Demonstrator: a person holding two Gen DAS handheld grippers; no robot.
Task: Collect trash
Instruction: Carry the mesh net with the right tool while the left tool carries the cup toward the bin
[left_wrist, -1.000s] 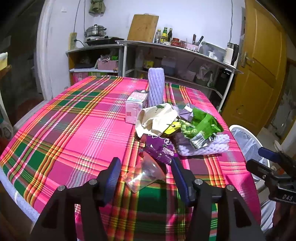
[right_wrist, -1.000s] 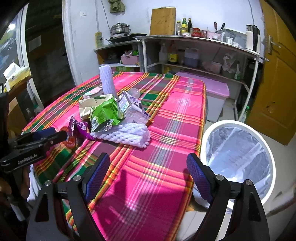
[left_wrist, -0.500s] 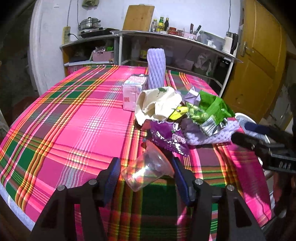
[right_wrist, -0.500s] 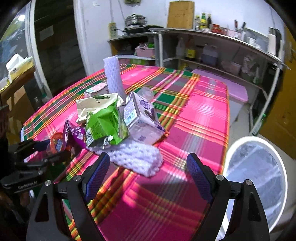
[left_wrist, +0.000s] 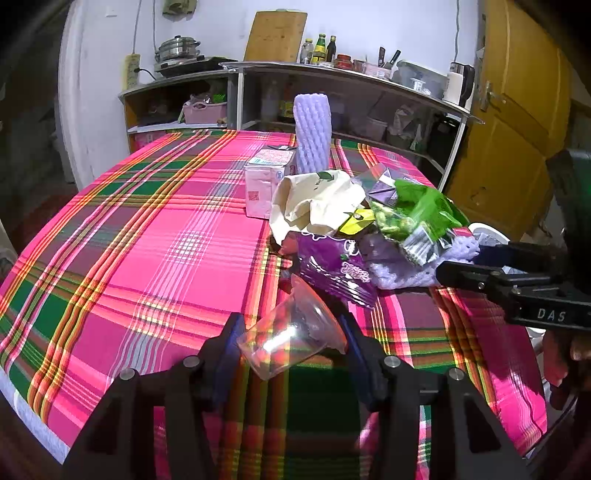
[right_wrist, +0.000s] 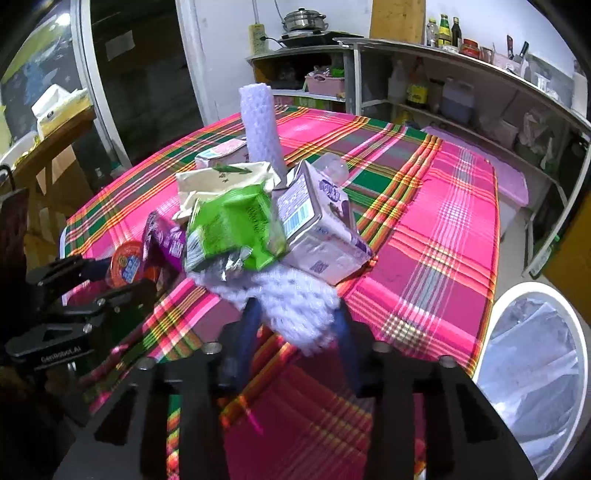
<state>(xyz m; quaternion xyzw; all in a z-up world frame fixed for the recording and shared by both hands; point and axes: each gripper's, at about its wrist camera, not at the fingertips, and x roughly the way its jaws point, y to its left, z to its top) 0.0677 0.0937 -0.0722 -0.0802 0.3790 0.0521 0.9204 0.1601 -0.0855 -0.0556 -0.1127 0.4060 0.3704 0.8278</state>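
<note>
Your right hand-held gripper (right_wrist: 295, 325) has just been closing on the foam net (right_wrist: 295, 306); lift slowly so the green wrapper (right_wrist: 232, 225) slides off.

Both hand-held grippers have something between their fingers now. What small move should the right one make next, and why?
Probably lift the foam net and carry it toward the white bin on its right. The right hand-held gripper has just been closing, its fingers now pinch the net's near end, and the green wrapper lies on the far end, so lift slowly.

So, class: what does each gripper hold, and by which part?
Left gripper: clear plastic cup, across its sides. Right gripper: white foam net, at its near end.
</note>
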